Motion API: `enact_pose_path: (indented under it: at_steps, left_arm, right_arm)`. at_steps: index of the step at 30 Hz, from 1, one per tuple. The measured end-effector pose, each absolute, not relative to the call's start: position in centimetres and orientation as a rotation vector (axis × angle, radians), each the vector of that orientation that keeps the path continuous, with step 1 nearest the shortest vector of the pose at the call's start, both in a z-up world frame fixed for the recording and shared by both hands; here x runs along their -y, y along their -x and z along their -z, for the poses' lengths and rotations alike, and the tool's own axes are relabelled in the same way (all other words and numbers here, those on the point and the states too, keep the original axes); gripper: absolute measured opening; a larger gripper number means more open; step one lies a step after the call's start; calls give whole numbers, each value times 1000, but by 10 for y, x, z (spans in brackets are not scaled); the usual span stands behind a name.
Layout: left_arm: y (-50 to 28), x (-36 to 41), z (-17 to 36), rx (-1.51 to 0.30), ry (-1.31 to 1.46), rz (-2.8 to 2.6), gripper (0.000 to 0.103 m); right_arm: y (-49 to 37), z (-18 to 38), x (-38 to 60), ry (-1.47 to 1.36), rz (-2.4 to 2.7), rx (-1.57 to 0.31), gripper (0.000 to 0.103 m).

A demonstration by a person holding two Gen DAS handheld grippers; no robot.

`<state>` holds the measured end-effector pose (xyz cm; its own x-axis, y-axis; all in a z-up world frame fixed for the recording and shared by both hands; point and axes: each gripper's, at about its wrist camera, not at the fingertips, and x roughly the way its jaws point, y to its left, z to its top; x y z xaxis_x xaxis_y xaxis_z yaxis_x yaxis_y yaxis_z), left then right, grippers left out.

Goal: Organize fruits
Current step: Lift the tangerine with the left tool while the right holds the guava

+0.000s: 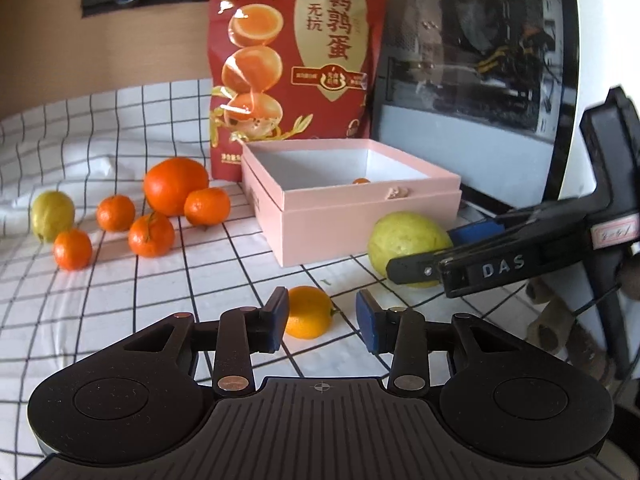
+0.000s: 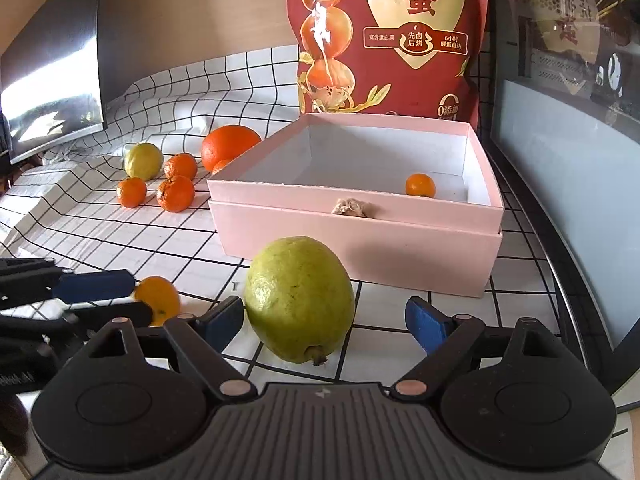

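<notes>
Two grippers work over a white tablecloth (image 1: 120, 280) with a black grid. The left gripper (image 1: 322, 320) sits low over the cloth with its blue-padded fingers (image 1: 280, 316) parted; a small orange fruit (image 1: 310, 312) lies on the cloth just beyond them, close to the left pad, and whether that pad touches it cannot be told. The pads do not pinch it.

The right gripper (image 2: 324, 324) has its jaws spread wide around a green guava (image 2: 299, 298) that rests on the cloth just in front of a pink box (image 2: 360, 248). Its left pad (image 2: 224, 320) is at the fruit's skin, while the right pad (image 2: 426, 324) stands clearly apart from it, so the guava is between the fingers but not squeezed.

The pink box is open, and one small orange fruit (image 2: 420, 185) lies inside it near the right wall. A beige tuft (image 2: 352, 207) sits on the box's front rim.

To the left of the box, a cluster of fruit lies on the cloth: a large orange (image 1: 176, 186), four small tangerines (image 1: 150, 236) around it, and a second green guava (image 1: 52, 216) at the far left. A red snack bag (image 1: 296, 60) with Chinese print stands upright behind the box, and a glass-sided computer case (image 1: 480, 40) stands to the right.
</notes>
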<state>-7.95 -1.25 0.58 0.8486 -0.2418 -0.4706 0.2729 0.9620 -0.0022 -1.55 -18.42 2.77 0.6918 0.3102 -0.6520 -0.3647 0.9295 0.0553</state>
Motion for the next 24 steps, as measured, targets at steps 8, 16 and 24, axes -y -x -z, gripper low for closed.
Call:
enact_pose_path:
  at_steps: [8,16,24]
  left_arm:
    - [67,21,-8,-518,-130,241,46]
    - [57,25,-4,-564,-215,212,51]
    - [42,14,0,-613,-150,181,50]
  right_arm:
    - [16,-28,187,64,-382,-713,89]
    - [15,-27,187,54,-377,-717,89]
    - [15,-28,189,52,-374,-713,89]
